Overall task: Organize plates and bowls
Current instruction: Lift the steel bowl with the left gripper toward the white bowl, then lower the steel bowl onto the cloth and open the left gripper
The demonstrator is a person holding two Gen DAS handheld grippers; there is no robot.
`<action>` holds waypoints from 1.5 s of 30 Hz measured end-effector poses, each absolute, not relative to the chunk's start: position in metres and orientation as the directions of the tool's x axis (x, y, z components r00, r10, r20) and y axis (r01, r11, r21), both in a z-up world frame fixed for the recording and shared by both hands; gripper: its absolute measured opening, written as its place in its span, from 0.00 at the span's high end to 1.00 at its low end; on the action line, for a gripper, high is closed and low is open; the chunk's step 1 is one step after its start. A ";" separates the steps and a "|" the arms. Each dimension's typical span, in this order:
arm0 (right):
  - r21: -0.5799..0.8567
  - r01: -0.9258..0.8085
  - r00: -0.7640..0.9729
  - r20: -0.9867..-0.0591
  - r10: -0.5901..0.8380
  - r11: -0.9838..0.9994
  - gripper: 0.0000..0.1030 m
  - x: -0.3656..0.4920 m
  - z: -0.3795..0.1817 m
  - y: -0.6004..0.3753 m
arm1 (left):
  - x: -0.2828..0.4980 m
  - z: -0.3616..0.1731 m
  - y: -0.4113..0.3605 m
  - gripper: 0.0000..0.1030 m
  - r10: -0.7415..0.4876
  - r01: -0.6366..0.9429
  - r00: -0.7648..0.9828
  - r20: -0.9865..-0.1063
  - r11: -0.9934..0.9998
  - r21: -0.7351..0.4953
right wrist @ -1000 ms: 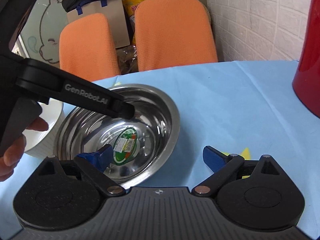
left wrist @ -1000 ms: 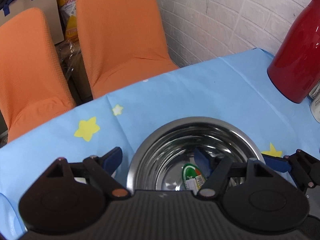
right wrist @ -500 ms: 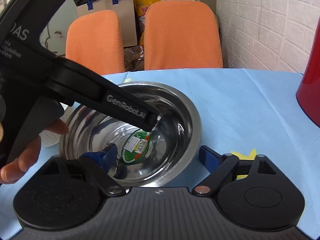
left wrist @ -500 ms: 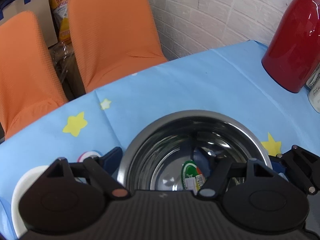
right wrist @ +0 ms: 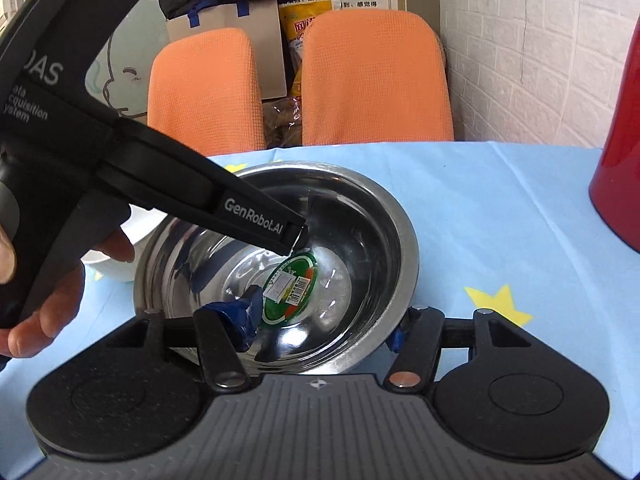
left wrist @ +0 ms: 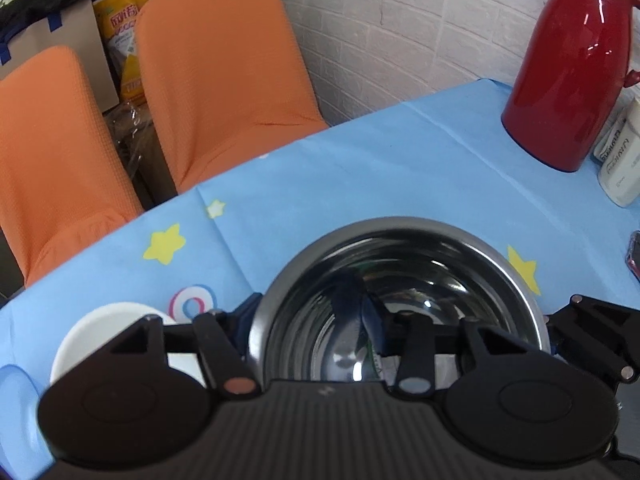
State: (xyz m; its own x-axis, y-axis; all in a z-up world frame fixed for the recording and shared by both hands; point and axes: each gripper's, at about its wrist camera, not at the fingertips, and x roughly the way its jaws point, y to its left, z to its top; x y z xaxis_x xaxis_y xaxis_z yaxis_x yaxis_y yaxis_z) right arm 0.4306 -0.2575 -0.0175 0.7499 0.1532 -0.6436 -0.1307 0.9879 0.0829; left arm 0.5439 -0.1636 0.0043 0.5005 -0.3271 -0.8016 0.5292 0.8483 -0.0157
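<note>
A steel bowl [left wrist: 400, 264] [right wrist: 360, 216] with a green label on its bottom is held tilted above the blue tablecloth [left wrist: 360, 184]. My left gripper [left wrist: 316, 320] straddles its left rim, one finger outside and one inside, shut on it. My right gripper [right wrist: 324, 324] straddles the near right rim the same way, closing on it. A white bowl [left wrist: 104, 328] [right wrist: 116, 264] stands on the table just left of the steel bowl.
A red thermos [left wrist: 576, 64] [right wrist: 624, 128] stands at the right, with a white bottle [left wrist: 620, 160] beside it. Two orange chairs [left wrist: 216, 80] stand beyond the table's far edge. A blue item [left wrist: 16, 408] shows at the left edge.
The left gripper has lifted the steel bowl and carried it back, so the white bowl came into view. The right gripper's jaws have narrowed onto the bowl's near rim.
</note>
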 end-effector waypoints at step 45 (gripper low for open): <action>0.351 -0.031 0.767 -0.592 0.248 0.936 0.50 0.210 -0.024 -0.233 | 0.323 0.007 -0.039 0.31 -0.330 0.369 0.529 -0.782 0.919 -0.139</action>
State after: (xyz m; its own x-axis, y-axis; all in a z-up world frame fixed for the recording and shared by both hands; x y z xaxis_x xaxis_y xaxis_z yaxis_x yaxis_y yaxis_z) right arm 0.2097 -0.2334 -0.0241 0.7671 0.2475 -0.5919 -0.0314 0.9360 0.3507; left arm 0.3232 -0.0395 0.0070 0.5287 -0.3300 -0.7820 0.3686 0.9192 -0.1387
